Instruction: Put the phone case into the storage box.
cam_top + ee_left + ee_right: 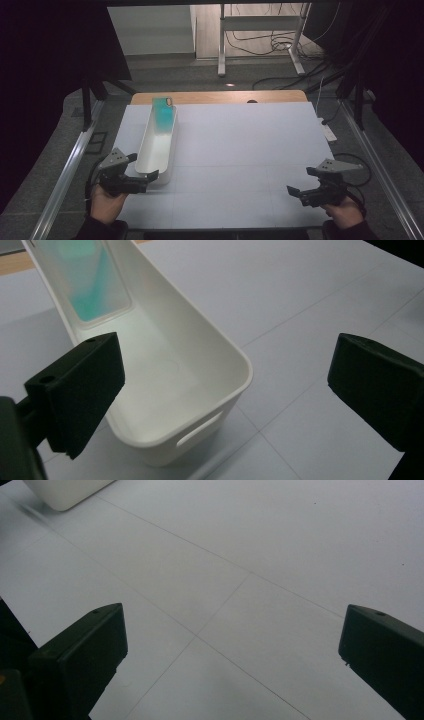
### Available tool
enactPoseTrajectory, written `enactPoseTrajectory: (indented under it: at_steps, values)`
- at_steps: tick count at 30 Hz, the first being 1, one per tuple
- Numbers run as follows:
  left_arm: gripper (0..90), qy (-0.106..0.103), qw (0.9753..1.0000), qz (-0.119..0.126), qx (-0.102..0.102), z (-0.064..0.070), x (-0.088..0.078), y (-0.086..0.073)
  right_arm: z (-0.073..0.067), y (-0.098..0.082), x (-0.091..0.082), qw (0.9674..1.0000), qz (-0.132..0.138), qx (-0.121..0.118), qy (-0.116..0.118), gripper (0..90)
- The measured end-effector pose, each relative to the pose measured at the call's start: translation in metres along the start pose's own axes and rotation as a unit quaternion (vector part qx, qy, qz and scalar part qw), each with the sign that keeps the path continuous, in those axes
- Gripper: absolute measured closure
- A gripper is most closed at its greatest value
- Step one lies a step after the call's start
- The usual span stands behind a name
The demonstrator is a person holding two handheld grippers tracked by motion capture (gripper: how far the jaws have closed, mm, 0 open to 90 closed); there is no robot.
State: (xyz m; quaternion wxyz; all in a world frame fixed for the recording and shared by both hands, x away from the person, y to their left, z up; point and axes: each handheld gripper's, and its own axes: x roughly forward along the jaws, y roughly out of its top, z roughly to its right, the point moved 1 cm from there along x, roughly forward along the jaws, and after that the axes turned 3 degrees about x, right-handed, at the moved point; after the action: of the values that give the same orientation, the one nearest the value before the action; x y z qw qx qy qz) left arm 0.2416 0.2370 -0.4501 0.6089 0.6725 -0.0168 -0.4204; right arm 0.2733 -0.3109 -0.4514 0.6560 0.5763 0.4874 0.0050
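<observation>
A long white bin (156,150) lies lengthwise on the left part of the white table (240,150). A teal translucent flat piece (163,111) leans inside its far end. My left gripper (147,181) is at the bin's near end, open and holding nothing. In the left gripper view its jaws stand wide apart (227,385), the bin's near wall with a handle slot (200,427) lies between them, and the teal piece (87,285) is farther in. My right gripper (299,187) hovers open over bare table at the near right, apart from the bin; its own view shows spread jaws (230,630).
A wooden strip (220,96) borders the table's far edge. Metal rails (70,165) run along both sides. Beyond the table stand a metal frame (260,45) and loose cables (280,45) on the floor. The bin's corner (65,492) appears in the right gripper view.
</observation>
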Motion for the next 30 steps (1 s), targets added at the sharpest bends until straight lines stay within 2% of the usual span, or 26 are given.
enactPoseTrajectory:
  at_steps: [16, 30]
  values:
    - [2.8, 0.01, 0.9999, -0.002, 0.002, 0.003, -0.015, -0.015, 0.0, 0.0, 0.0, 1.0, -0.002, 0.0, -0.004, 0.0]
    - [2.7, 0.013, 0.9998, -0.011, -0.006, 0.004, -0.024, -0.026, 0.0, 0.0, 0.001, 1.0, -0.003, 0.002, -0.007, 0.0]
